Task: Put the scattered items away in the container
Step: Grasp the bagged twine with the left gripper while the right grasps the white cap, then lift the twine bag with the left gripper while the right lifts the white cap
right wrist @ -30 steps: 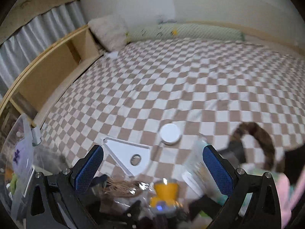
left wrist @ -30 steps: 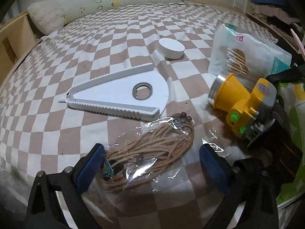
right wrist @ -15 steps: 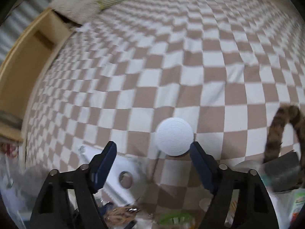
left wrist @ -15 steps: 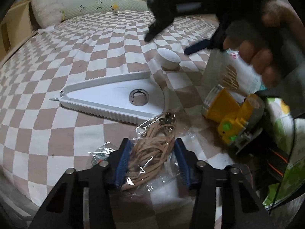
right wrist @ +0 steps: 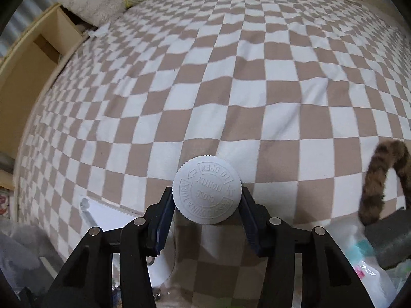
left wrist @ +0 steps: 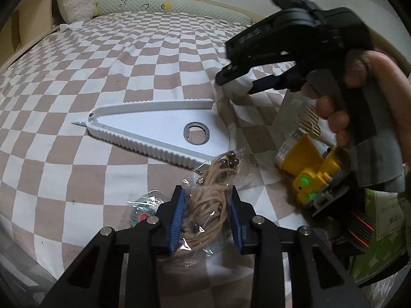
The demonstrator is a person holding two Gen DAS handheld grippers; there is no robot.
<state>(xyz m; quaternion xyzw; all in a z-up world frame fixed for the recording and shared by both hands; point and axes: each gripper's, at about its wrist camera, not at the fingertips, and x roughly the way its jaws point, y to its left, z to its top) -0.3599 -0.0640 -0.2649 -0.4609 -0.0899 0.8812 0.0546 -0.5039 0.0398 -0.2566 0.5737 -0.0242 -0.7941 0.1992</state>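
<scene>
low in the left wrist frame, the left tongs pinch a crinkled clear bag of tan cords between ribbed blue pads, on a brown-and-white checked bedsheet. just above it at centre lies a flat white wedge-shaped plastic piece with toothed edges and a metal-ringed hole. a chunky yellow plastic toy sits at right, below the hand gripping the other tool. in the right wrist frame, the right tongs clasp a round white cap, knurled at its rim and embossed with lettering, at lower centre. a striped furry tail curls at the right edge.
</scene>
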